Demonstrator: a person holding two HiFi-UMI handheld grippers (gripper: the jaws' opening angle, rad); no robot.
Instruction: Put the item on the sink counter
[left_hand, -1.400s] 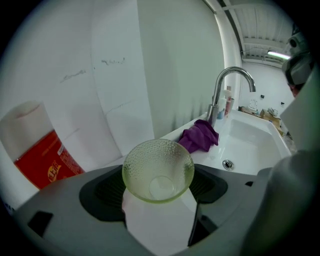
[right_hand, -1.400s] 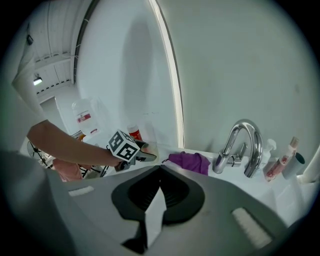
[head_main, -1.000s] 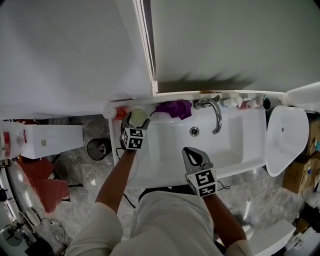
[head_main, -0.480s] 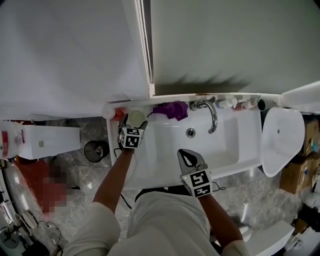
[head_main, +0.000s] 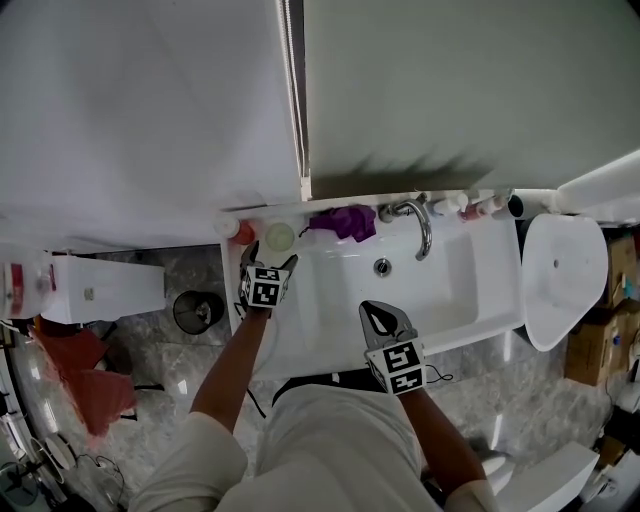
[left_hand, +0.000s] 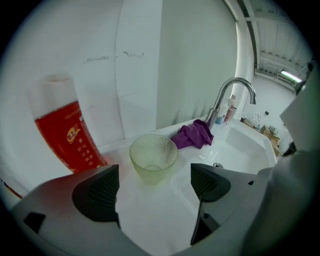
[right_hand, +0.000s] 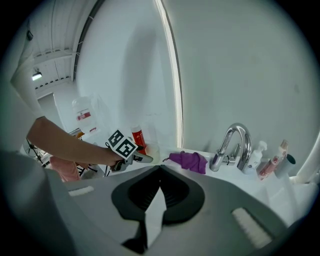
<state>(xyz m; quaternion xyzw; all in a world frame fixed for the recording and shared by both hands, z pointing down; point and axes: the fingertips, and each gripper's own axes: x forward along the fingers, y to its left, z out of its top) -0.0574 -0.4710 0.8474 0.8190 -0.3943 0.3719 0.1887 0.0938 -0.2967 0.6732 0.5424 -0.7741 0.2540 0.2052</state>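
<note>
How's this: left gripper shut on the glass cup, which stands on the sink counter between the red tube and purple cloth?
Not shut. The left gripper view shows the left gripper open; its jaws have just been opening. The glass cup stands free ahead of them, on the sink counter between the red tube and purple cloth.

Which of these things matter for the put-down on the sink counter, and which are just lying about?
Job in hand: glass cup, sink counter.
Lying about: red bottle, purple cloth, tap, small bottles beside the tap.
</note>
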